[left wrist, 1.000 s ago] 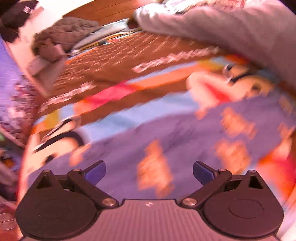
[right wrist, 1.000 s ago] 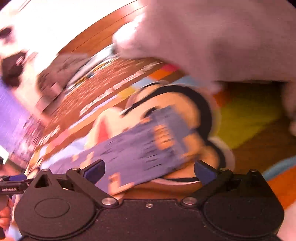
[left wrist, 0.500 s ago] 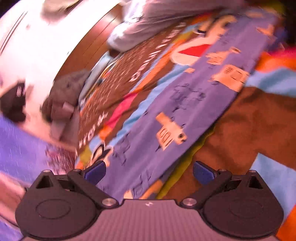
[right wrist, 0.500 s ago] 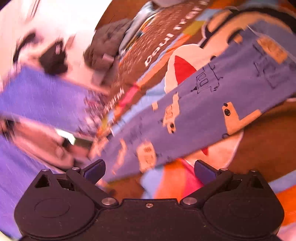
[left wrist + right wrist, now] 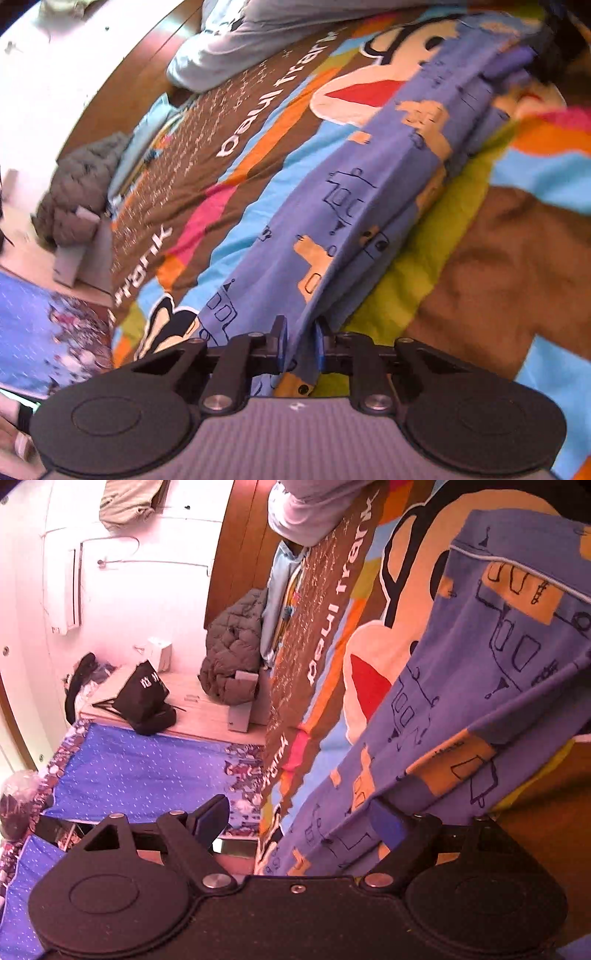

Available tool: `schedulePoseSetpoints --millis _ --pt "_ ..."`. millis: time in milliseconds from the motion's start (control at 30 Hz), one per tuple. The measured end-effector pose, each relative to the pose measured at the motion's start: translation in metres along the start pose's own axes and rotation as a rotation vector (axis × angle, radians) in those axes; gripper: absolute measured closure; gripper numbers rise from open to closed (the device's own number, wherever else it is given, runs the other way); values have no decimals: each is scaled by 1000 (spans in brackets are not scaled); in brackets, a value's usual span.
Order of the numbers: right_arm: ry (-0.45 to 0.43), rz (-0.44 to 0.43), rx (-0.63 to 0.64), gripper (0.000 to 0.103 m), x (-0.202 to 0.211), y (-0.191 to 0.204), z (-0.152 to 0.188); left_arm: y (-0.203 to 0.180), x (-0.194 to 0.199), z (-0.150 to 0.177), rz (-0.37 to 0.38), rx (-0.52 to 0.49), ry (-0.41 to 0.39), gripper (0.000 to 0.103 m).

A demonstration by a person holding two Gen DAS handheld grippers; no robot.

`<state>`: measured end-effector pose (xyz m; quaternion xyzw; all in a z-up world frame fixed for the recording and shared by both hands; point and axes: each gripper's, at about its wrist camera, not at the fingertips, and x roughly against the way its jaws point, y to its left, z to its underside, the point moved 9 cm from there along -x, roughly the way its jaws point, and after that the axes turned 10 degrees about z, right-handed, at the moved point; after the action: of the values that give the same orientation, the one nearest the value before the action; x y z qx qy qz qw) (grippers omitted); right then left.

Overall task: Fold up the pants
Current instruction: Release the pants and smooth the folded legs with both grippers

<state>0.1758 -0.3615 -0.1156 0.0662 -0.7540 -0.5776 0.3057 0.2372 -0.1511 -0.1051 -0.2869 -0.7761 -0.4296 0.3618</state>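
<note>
1. The pants (image 5: pixel 369 192), blue with orange and outline prints, lie stretched as a long strip across a colourful cartoon bedspread (image 5: pixel 491 236).
2. The left gripper (image 5: pixel 300 345) has its jaws closing; the two blue pads stand close together with a gathered edge of the pants pinched between them.
3. The right gripper (image 5: pixel 299 821) has its jaws closing but wide apart. The right-hand pad (image 5: pixel 386 821) touches a fold of the pants, which drapes over that finger; the left-hand pad (image 5: pixel 210 818) stands clear of the cloth.
4. In the right wrist view the pants rise from the gripper toward the upper right, over the bedspread.
5. A grey quilted jacket (image 5: pixel 232 653) lies at the bed's edge, beside a wooden side table (image 5: pixel 199 709) bearing a black bag (image 5: pixel 144 698).
6. A pale pillow (image 5: pixel 229 55) rests at the far end of the bedspread.
</note>
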Motion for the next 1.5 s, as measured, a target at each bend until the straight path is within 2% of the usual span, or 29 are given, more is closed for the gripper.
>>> schedulePoseSetpoints --millis 167,233,300,500,567,700,867,933,967,1000,1167,1267,1400,1500 --pt "77 7 108 18 -7 16 20 14 1 0 58 80 -2 90" --pt "107 38 190 26 -7 25 31 22 1 -1 80 111 -8 91" --pt "107 109 348 46 -4 37 42 31 3 0 111 133 -16 92" --pt "174 393 888 70 -10 59 83 50 -4 -3 212 216 -26 92" --pt "192 433 1065 71 -18 64 99 54 -6 -4 228 237 -34 92" --pt "252 437 1399 74 -46 74 139 57 -5 -4 245 248 -48 92" --pt "194 518 1692 74 -74 72 156 54 -3 -4 256 227 -62 92" --pt "217 543 1739 81 -81 66 160 55 -2 -4 265 234 -65 92" --pt "224 548 1742 99 -83 63 160 54 -1 -4 267 233 -67 92" --pt "211 556 1749 103 -84 61 159 54 1 -4 269 225 -70 92" --pt "83 515 1717 103 -69 77 149 47 13 -1 292 185 -87 92" --pt "44 479 1674 103 -45 94 147 41 21 4 328 178 -93 90" --pt "96 453 1644 103 -25 94 156 25 26 18 366 151 -84 82" --pt "214 449 1628 103 -18 76 165 13 24 30 368 126 -59 82"
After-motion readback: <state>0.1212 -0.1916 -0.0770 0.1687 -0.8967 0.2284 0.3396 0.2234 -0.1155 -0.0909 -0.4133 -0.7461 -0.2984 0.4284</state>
